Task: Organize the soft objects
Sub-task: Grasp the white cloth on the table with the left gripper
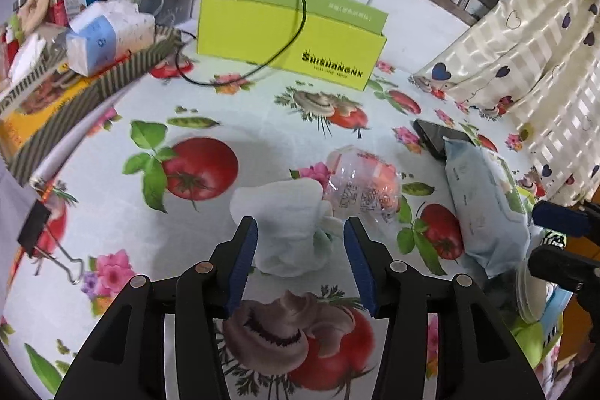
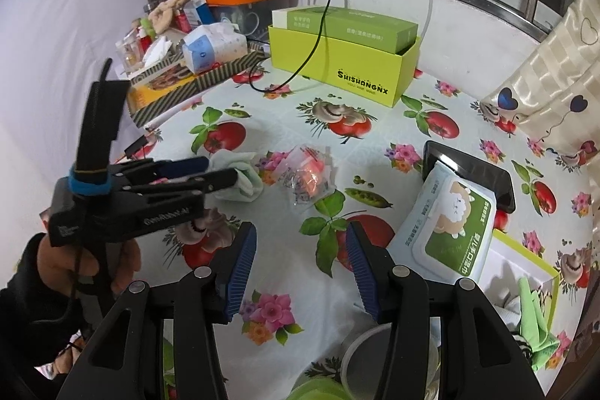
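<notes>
the left gripper (image 1: 300, 235) stands released astride the cloth (image 1: 288, 231) mid-table, pads not yet pinching. the right gripper (image 2: 301, 246) hangs open, empty. risk: the plastic packet (image 1: 362, 184) touches the cloth — closing carelessly could snag it or drag it along.

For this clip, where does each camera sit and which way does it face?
Left wrist: on the left hand-held gripper, looking forward and down at a pale folded cloth between its open fingers.
Right wrist: on the right hand-held gripper, open over the tablecloth; the person's left hand shows.
Both share the cloth, clear packet, wipes pack and green box.
</notes>
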`<act>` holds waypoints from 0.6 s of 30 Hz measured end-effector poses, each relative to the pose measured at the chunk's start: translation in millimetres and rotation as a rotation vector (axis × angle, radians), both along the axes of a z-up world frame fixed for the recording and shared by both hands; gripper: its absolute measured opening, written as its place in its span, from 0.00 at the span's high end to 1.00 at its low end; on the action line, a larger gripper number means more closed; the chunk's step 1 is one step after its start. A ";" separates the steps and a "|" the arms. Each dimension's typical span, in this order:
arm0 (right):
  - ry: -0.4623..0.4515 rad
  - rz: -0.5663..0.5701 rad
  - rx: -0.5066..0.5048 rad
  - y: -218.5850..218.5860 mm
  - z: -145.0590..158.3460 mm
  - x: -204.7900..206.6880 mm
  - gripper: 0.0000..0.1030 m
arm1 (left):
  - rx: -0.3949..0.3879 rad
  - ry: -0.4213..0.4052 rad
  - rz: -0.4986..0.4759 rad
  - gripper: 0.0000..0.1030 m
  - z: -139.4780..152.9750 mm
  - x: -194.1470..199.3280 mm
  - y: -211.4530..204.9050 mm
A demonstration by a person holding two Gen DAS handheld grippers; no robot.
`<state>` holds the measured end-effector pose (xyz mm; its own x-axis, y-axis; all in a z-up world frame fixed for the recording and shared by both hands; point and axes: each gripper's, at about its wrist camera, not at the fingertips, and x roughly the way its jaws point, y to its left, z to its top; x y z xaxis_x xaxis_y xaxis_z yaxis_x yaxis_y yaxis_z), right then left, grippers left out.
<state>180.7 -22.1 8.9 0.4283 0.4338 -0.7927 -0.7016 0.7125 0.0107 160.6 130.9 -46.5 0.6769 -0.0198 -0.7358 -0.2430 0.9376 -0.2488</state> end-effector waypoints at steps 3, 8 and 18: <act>-0.001 0.002 -0.010 3.6 -1.2 4.5 0.52 | 0.014 0.024 -0.006 0.52 -9.7 6.4 -2.7; -0.003 0.009 -0.024 11.7 -1.9 13.1 0.52 | 0.042 0.028 -0.013 0.52 -14.1 10.2 -4.2; 0.035 0.015 -0.041 29.1 -10.3 41.5 0.52 | 0.127 0.034 -0.017 0.70 -17.1 10.7 -8.7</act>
<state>222.2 7.0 -1.4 0.3941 0.4070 -0.8241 -0.7118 0.7023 0.0065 171.4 122.3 -63.6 0.6522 0.0638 -0.7554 -0.2329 0.9651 -0.1196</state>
